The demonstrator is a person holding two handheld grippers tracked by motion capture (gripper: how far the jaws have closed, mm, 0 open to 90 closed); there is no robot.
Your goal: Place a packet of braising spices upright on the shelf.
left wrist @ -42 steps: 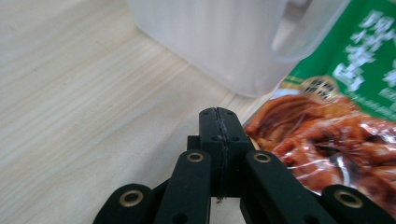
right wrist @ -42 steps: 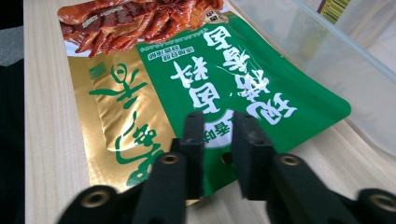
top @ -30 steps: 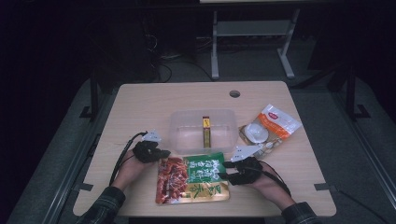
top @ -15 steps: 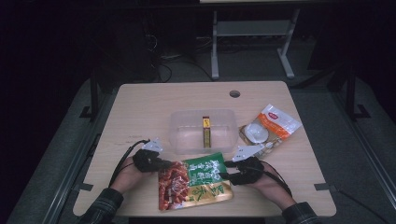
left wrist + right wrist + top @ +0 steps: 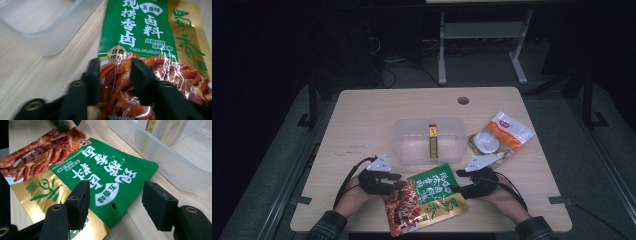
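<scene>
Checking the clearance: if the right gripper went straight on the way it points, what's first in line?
Probably the green seasoning pouch: the right gripper has its open fingers astride the pouch's corner. The clear plastic container sits off to one side.

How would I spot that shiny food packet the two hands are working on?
Start at the clear plastic tub in the middle of the wooden table. Just in front of it, toward the person, lies the flat glossy food pouch between the two black tongs. Its green-and-gold print with white characters and a red meat picture distinguishes it from the orange-and-white packet.

Food pouch (image 5: 432, 200) lies on table (image 5: 362, 125) before tub (image 5: 429, 141).
</scene>
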